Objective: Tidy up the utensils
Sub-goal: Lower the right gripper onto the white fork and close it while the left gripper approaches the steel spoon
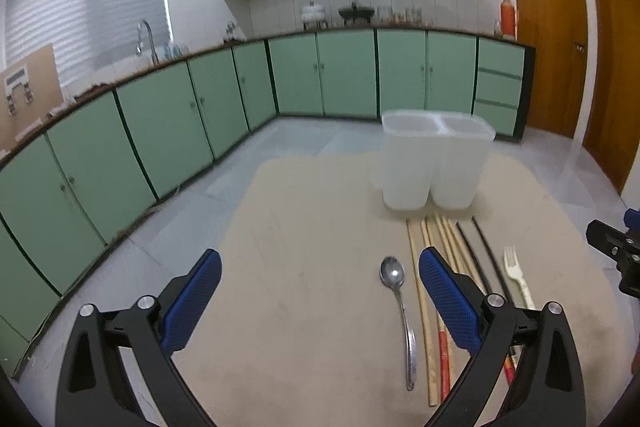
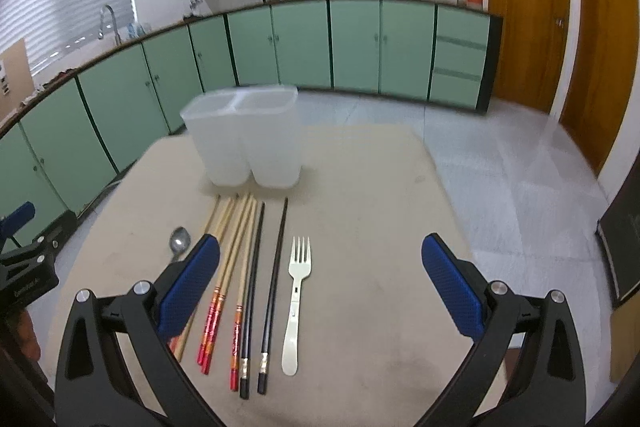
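A translucent white two-compartment holder [image 1: 434,163] [image 2: 246,139] stands empty at the far side of the beige table [image 1: 304,227] [image 2: 360,187]. In front of it lie a metal spoon [image 1: 396,307] [image 2: 179,242], several bamboo chopsticks [image 1: 424,307] [image 2: 230,263] with red ends, two black chopsticks [image 1: 478,255] [image 2: 264,287] and a cream plastic fork [image 1: 518,277] [image 2: 296,303]. My left gripper [image 1: 320,263] hovers open just left of the spoon. My right gripper [image 2: 320,247] hangs open above the fork and black chopsticks. Neither holds anything.
Green kitchen cabinets [image 1: 168,123] [image 2: 304,43] run along the back and left under a counter with a sink tap [image 1: 146,39]. Wooden doors [image 1: 552,27] [image 2: 528,7] stand at the right. Grey tiled floor [image 2: 520,179] surrounds the table.
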### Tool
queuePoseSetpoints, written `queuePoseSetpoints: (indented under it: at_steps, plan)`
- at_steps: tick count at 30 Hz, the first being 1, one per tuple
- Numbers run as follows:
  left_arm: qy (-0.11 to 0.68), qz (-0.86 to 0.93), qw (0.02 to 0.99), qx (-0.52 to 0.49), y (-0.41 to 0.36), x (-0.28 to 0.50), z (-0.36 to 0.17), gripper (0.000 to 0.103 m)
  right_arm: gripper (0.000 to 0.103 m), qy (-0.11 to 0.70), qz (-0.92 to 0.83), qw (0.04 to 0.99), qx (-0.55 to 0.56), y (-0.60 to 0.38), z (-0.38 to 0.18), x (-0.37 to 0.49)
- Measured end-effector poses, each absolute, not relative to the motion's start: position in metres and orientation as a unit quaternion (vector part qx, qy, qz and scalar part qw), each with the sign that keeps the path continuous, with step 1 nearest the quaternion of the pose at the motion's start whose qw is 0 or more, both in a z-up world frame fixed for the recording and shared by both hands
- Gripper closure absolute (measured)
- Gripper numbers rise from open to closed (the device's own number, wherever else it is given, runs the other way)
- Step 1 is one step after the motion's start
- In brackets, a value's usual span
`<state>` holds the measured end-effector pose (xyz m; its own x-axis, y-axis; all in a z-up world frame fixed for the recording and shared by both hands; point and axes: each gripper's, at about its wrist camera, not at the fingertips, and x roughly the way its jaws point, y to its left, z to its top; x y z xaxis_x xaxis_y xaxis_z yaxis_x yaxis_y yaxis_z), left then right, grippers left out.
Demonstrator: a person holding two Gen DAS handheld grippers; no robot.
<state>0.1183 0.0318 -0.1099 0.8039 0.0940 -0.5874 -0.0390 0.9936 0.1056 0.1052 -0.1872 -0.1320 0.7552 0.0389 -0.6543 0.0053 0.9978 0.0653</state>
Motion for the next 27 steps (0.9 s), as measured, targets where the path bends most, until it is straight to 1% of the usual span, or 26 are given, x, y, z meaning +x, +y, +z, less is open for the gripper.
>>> queuePoseSetpoints:
  at_steps: [8, 11, 13, 15, 16, 25, 27]
  plan:
    - [0.377, 0.023, 0.925, 0.042, 0.027, 0.160, -0.147, 0.006, 0.005, 0.401, 0.010, 0.916, 0.029, -0.183, -0.164, 0.142]
    - [0.396, 0.020, 0.917, 0.041, 0.024, 0.170, -0.157, 0.006, 0.007, 0.417, 0.010, 0.908, 0.025, -0.182, -0.177, 0.157]
    - [0.406, 0.019, 0.913, 0.041, 0.023, 0.176, -0.164, 0.006, 0.011, 0.431, 0.011, 0.902, 0.023, -0.179, -0.187, 0.165]
    - [0.417, 0.018, 0.908, 0.041, 0.023, 0.181, -0.171, 0.006, 0.023, 0.446, 0.011, 0.895, 0.021, -0.177, -0.196, 0.174]
    - [0.422, 0.018, 0.906, 0.040, 0.023, 0.183, -0.173, 0.006, 0.025, 0.458, 0.011, 0.889, 0.022, -0.177, -0.202, 0.179]
    - [0.443, 0.006, 0.896, 0.027, 0.021, 0.198, -0.180, 0.007, 0.038, 0.498, 0.011, 0.866, 0.040, -0.176, -0.224, 0.201]
    - [0.446, 0.001, 0.895, 0.024, 0.020, 0.200, -0.181, 0.007, 0.043, 0.501, 0.006, 0.865, 0.036, -0.175, -0.225, 0.204]
